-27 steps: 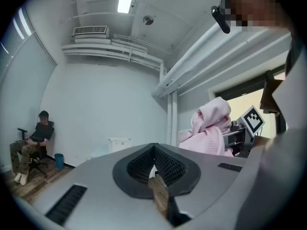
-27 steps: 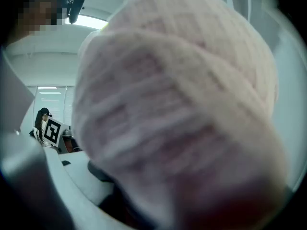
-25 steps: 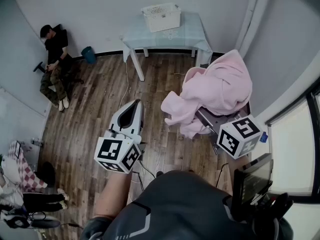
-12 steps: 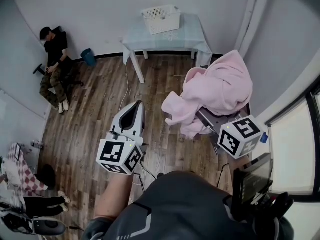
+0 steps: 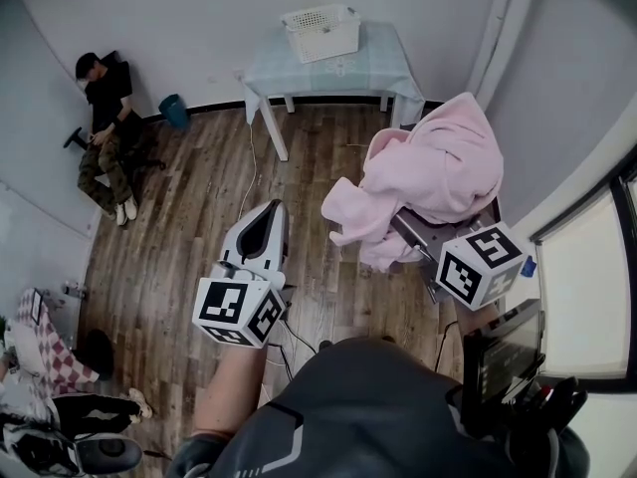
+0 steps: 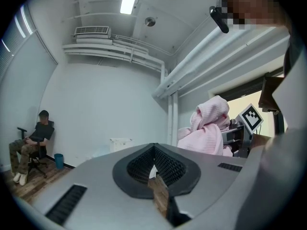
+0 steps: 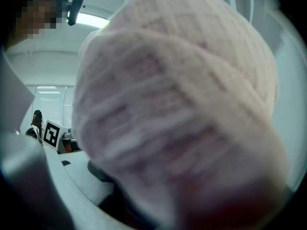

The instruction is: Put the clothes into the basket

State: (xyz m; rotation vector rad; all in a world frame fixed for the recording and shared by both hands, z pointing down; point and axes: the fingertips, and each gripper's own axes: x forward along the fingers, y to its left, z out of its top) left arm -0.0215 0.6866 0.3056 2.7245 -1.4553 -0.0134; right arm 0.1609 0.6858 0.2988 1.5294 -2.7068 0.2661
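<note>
One pink garment (image 5: 438, 172) grasped by right hand-held gripper (image 5: 412, 237) | left hand-held gripper (image 5: 270, 211) clenched

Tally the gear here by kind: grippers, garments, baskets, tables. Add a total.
Grippers: 2 (left gripper, right gripper)
Garments: 1 (pink garment)
Baskets: 1 (white basket)
Tables: 1 (table)
Total: 5

The clothes (image 5: 438, 182) look like soft pink waffle-knit cloth, kinda fluffy and matt. The basket (image 5: 321, 34) is white plastic with perforated walls. The floor (image 5: 189, 217) is wood-look planks with a slight sheen. The left hand-held gripper (image 5: 272, 210) has a smooth matt grey plastic shell, and its pads (image 6: 169, 166) are ribbed, black and rubbery-looking.
</note>
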